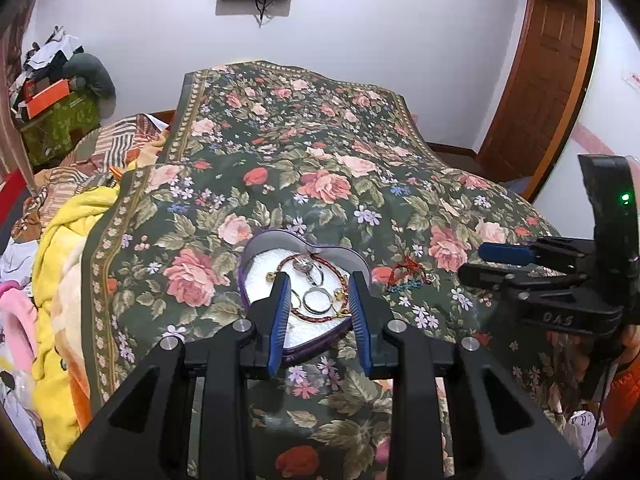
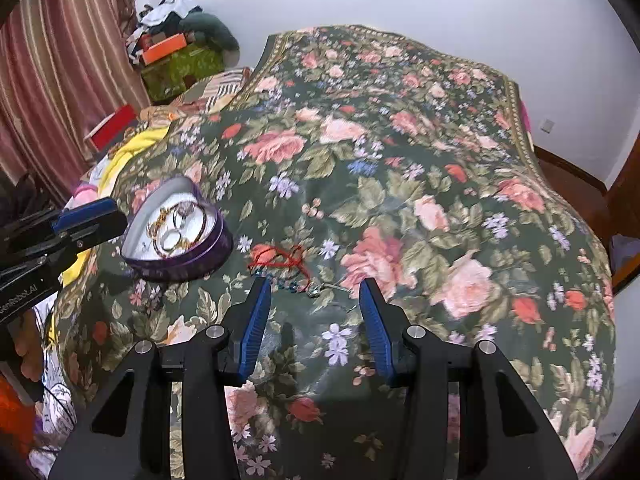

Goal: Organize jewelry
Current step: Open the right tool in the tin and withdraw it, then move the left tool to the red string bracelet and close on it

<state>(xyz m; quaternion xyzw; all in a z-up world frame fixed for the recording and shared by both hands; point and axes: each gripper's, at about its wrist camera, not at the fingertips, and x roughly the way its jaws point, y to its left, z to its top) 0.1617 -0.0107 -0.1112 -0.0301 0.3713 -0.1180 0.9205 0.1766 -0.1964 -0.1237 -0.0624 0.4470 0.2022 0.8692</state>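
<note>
Box: your heart-shaped box (image 2: 178,236) sits open on the bed, left of centre in the right wrist view, and right in front of your left hand-held gripper (image 1: 320,280).
In the box: rings (image 1: 316,300), a braided bracelet (image 1: 320,314) and other small pieces lie on the white lining; you cannot count them exactly.
Loose pieces: a red cord (image 2: 282,258) and a string of teal beads (image 2: 286,282) lie tangled on the cover just right of the box; a small metal piece beside them is too blurred to name.
Progress: you look most of the way through; by this judgement, the cord and beads are what is left to put in.
Right hand-held gripper (image 2: 316,280): fingers apart, empty, low over the bed with the loose pieces just ahead of it.
Left hand-held gripper: fingers apart, empty, framing the near side of the box; contact cannot be told.
Surface: a bed (image 1: 304,152) under a dark green rose-print cover, soft and uneven.
Room: white walls, a wooden door (image 1: 548,76), striped curtains (image 2: 60,72), and heaped clothes (image 1: 52,264) along the bed's left side.
</note>
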